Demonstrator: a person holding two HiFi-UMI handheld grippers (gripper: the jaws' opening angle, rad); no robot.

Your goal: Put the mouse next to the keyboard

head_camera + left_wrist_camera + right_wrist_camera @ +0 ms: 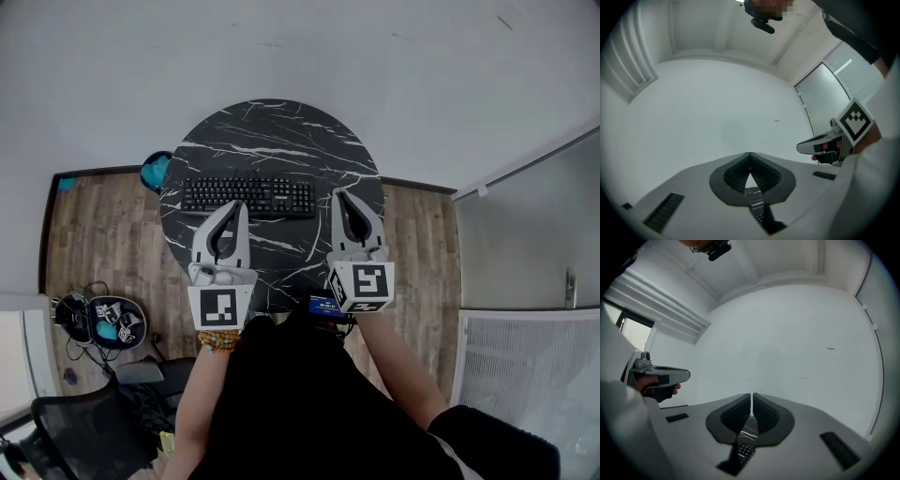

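White plain wall (pixel 281 47) fills the background, above a strip of brown wood-plank floor (pixel 94 225). The left gripper (pixel 750 155) is clenched on nothing, its ribbed dark pads meeting at the tips. The right gripper (pixel 751 397) is likewise clenched and empty, with only a thin slit between its pads. Both hang side by side, apart from each other, over the near half of the round black marble table with white veins (pixel 272 131). Their tips point at the long black keyboard (pixel 247 196), which lies across the middle of the table just beyond them. No view shows where the mouse lies. A teal round object (pixel 156 171) sits by the table's left edge, and a black office chair (pixel 75 431) stands at lower left.
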